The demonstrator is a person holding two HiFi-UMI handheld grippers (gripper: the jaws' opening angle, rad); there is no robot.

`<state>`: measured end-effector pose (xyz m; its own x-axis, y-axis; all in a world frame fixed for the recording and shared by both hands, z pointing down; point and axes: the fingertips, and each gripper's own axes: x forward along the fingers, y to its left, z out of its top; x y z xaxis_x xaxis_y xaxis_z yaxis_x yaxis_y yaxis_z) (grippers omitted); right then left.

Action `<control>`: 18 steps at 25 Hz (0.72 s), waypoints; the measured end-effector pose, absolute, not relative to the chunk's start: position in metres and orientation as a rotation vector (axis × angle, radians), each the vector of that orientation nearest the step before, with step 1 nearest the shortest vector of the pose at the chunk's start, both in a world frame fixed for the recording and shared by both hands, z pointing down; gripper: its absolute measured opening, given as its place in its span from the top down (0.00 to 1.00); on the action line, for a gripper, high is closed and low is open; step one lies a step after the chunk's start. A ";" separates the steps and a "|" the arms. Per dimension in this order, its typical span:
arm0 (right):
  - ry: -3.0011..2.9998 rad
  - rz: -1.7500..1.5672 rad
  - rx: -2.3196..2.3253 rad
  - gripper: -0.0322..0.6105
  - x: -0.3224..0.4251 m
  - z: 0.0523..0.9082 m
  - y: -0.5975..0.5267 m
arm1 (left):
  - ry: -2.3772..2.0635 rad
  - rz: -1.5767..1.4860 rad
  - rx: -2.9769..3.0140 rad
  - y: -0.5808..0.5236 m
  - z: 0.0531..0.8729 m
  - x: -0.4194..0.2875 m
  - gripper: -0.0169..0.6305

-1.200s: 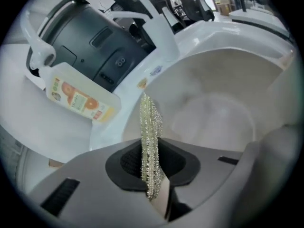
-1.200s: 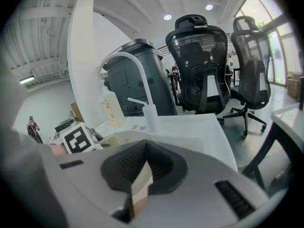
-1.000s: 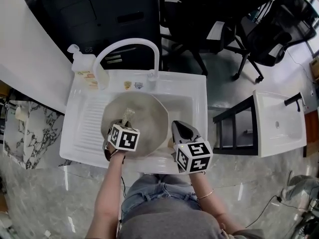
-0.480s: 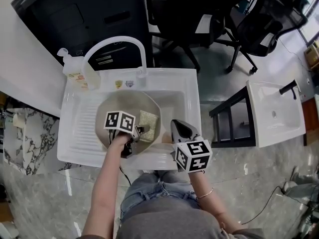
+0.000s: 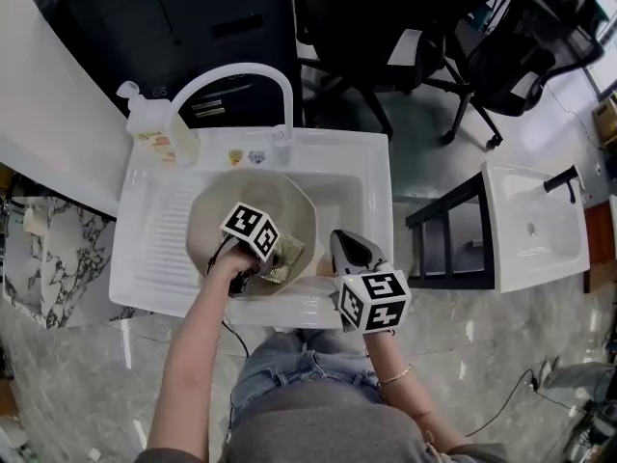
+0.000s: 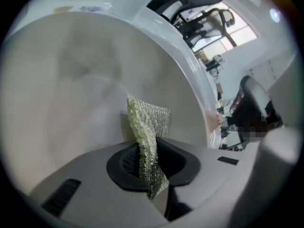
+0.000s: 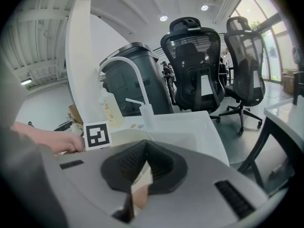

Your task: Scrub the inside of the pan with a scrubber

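A round beige pan [image 5: 227, 215] lies tilted in the white sink [image 5: 352, 186]; its pale inside [image 6: 71, 89] fills the left gripper view. My left gripper [image 5: 270, 264] is over the pan's near right part, shut on a yellow-green mesh scrubber [image 5: 286, 258] that stands up between the jaws [image 6: 147, 141] against the pan's wall. My right gripper [image 5: 339, 243] sits at the pan's right rim, jaws shut on a pale strip of the pan [image 7: 141, 177]; whether this is rim or handle is hidden.
A white arched faucet [image 5: 236, 77] and a soap bottle [image 5: 145, 123] stand behind the basin, a ribbed drainboard [image 5: 154, 244] to its left. A black frame [image 5: 448, 230] and a second white basin [image 5: 535, 225] stand at the right, office chairs [image 5: 415, 37] behind.
The left gripper carried the scrubber from the pan's near left side across to its right side, then back toward the near rim. The right gripper stayed at the pan's rim.
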<state>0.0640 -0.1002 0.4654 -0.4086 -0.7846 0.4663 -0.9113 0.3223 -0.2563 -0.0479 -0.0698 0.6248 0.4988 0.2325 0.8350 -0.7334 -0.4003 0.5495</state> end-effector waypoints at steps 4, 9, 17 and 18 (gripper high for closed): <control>-2.356 0.702 1.494 0.93 0.050 0.465 -0.105 | -0.451 1.452 1.697 -0.061 0.630 -0.076 0.88; -2.385 0.690 1.437 0.93 0.032 0.462 -0.110 | -0.447 1.653 1.694 -0.057 0.630 -0.103 0.88; -2.387 0.684 1.410 0.93 0.022 0.463 -0.116 | -0.452 1.886 1.599 -0.069 0.631 -0.162 0.88; -2.385 0.685 1.410 0.93 0.021 0.463 -0.116 | -0.458 1.919 1.589 -0.073 0.630 -0.169 0.88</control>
<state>0.0214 -0.1164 0.4632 -0.4808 -0.7407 0.4693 -0.8768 0.4091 -0.2526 -0.1694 -0.0728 0.6305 -0.1041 0.2265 0.9684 -0.6392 -0.7612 0.1093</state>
